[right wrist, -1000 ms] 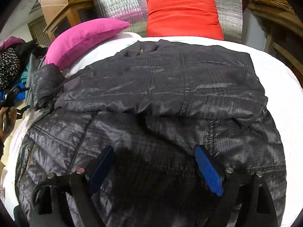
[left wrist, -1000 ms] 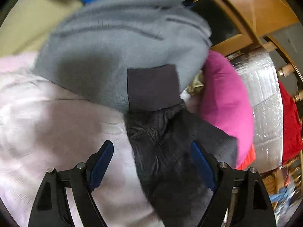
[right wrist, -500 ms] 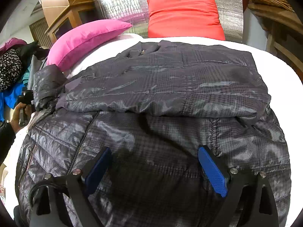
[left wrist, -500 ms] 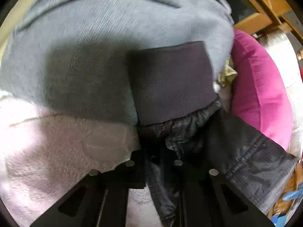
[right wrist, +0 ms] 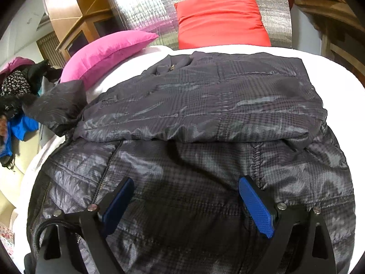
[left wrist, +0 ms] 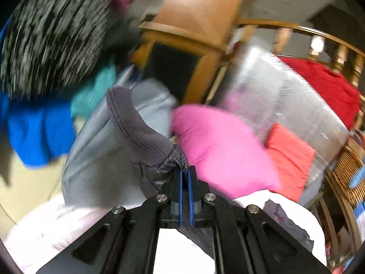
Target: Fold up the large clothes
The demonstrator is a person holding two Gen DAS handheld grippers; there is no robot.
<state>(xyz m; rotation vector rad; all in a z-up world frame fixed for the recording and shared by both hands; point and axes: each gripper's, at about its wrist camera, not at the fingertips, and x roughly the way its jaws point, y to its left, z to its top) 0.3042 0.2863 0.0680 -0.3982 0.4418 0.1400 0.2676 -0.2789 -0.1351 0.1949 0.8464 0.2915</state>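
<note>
- Left gripper (left wrist: 186, 175), lower centre of the left view: blue pads pressed together, pinching the sleeve (left wrist: 159, 159) of the jacket just behind its ribbed cuff (left wrist: 136, 123); the cuff stands up and to the left of the pads.
- Behind the cuff: a grey garment (left wrist: 100, 150); to its right a pink pillow (left wrist: 221, 146), then a red pillow (left wrist: 289, 155) against a silver panel (left wrist: 285, 96).
- Upper left of the left view: blurred pile of clothes (left wrist: 45, 45), speckled black over blue and teal.
- Right gripper (right wrist: 184, 205), lower centre of the right view: jaws wide apart, nothing between the pads, poised over the lower part of the jacket (right wrist: 205, 118).
- The jacket lies on the white bed (right wrist: 330, 68), filling the middle of the right view, upper part folded over the lower; its sleeve is lifted at the left edge.
- Beyond the jacket: the pink pillow at upper left, the red pillow at top centre.
</note>
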